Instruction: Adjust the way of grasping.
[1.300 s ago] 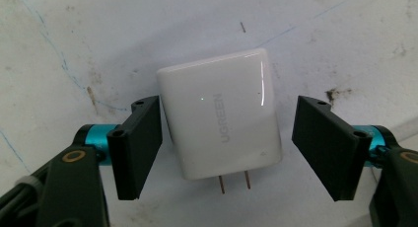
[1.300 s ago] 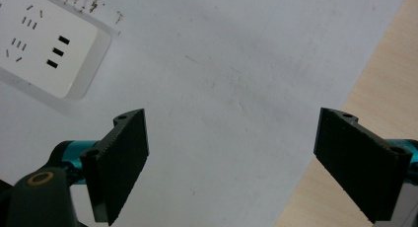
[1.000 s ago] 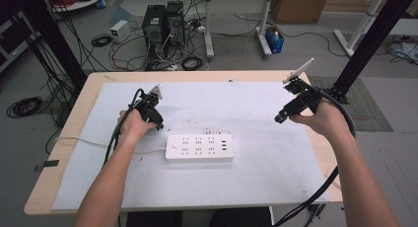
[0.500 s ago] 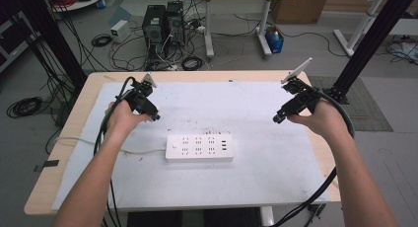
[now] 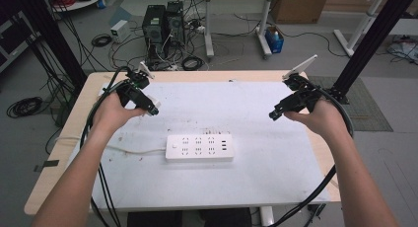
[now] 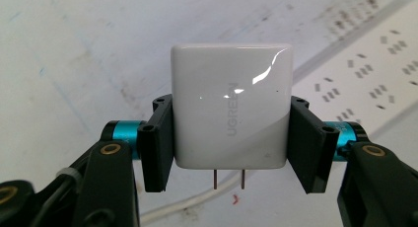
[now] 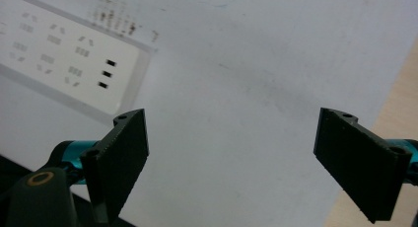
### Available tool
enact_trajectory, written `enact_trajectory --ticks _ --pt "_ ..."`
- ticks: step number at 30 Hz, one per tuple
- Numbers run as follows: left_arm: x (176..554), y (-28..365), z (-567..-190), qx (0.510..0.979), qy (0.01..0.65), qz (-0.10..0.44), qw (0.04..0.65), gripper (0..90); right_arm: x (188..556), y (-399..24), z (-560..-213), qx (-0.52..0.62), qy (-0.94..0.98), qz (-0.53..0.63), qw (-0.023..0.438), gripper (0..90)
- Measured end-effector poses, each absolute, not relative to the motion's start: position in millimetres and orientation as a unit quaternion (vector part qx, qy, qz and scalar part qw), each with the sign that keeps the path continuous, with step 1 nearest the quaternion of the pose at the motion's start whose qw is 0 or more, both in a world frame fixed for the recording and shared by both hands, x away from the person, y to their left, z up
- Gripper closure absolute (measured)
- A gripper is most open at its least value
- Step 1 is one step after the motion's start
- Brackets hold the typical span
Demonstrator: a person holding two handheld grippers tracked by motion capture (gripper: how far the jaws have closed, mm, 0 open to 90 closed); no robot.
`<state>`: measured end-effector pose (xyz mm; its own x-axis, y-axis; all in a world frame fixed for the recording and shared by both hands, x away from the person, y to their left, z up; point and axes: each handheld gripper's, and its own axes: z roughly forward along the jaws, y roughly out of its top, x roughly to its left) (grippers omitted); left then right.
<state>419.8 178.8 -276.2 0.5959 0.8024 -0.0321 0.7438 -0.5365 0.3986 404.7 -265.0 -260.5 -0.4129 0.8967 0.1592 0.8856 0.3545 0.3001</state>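
While the person's two hands hover over the desk (image 5: pixel 276 187), the left claw (image 6: pixel 231 138) is clamped on a white charger (image 6: pixel 231 106), one black jaw pressed against each of its sides. In the left gripper view the charger's glossy face carries grey lettering, and its two metal prongs (image 6: pixel 229 179) stick out from the lower edge, pointing back toward the camera. Behind it lie the white mat and part of a white power strip (image 6: pixel 374 64), with the strip's cord (image 6: pixel 197 200) running underneath.

From the high view, the left claw (image 5: pixel 150 108) sits near the desk's far left corner, held above the mat, with the charger (image 5: pixel 149 101) showing as a small white block at its tip. The power strip (image 5: pixel 199 147) lies flat at the middle of the desk, well apart from both claws, and its cord (image 5: pixel 133 150) trails off to the left.

The right claw (image 5: pixel 274 114) hangs over the right side of the desk, its jaws pointing toward the middle. In the right gripper view the right claw (image 7: pixel 231 153) stands wide apart with nothing between its jaws, above bare mat, and the end of the power strip (image 7: pixel 64 59) shows at the upper left.
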Motion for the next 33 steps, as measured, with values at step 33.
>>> enact_trajectory --ticks 33 --pt "372.2 27.7 -276.5 0.905 0.073 0.102 0.406 42.6 404.1 -195.4 -262.6 0.508 0.749 0.359 -0.228 26.8"
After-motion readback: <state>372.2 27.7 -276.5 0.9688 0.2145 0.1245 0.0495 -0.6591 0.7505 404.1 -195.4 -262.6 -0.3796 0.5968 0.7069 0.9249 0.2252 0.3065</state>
